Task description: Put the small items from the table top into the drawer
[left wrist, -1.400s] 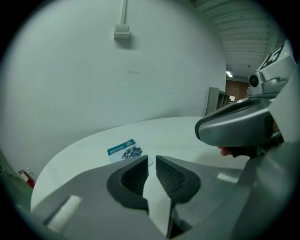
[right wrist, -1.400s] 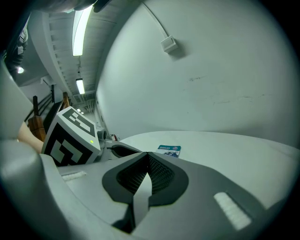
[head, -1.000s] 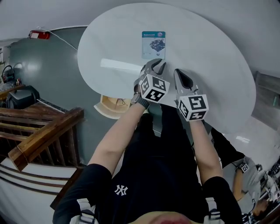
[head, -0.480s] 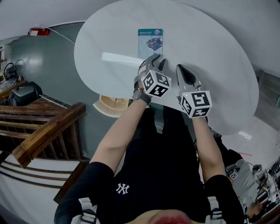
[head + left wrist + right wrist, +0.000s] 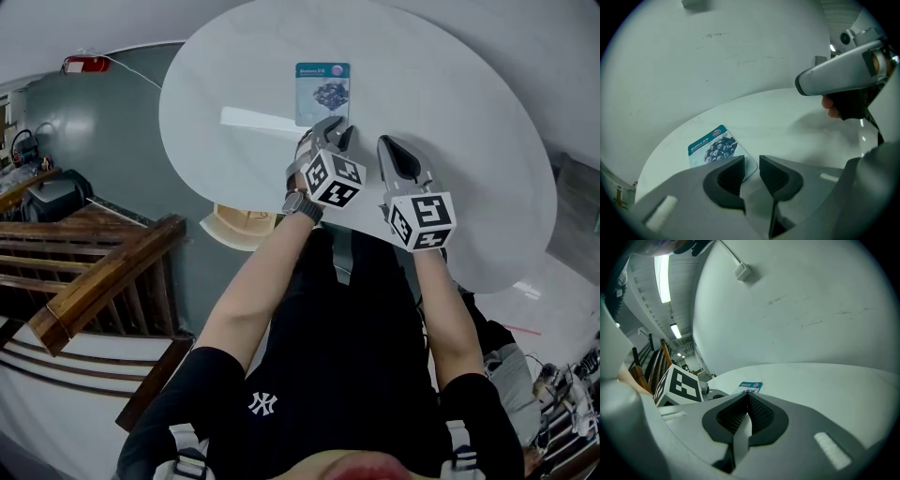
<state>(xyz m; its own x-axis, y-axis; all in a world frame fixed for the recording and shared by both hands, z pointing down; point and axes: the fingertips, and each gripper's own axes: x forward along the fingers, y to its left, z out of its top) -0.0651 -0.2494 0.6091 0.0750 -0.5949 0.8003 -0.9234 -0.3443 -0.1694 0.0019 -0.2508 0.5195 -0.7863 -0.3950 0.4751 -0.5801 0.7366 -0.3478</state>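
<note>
Surface (image 5: 450, 122): round, white, and bare apart from one item.

Item: a flat teal and white packet (image 5: 322, 93) with a dark berry picture. It lies flat toward the far side of the surface, short edge facing the person.

Left gripper (image 5: 336, 131): the tips are just on the near side of the packet's near edge, pointing at it. In the left gripper view the jaws stand a narrow gap apart with nothing between them. The packet (image 5: 712, 147) lies just beyond the tips and a little to the left, and its near corner is hidden behind the left-hand jaw. Cannot tell whether the jaw touches the packet or hangs just above it.

Right gripper (image 5: 386, 142): beside the left one, to its right, over bare surface. It sits further from the packet, which lies ahead and to its left. In the right gripper view the ribbed pads (image 5: 757, 411) are pressed fully together and hold nothing. The packet (image 5: 751, 386) shows small above the closed tips.

Also seen: the left gripper's marker cube (image 5: 679, 385) appears at the left of the right gripper view. A cream-coloured compartment (image 5: 239, 225) sits below the near-left rim of the surface; cannot tell whether it is the drawer.
</note>
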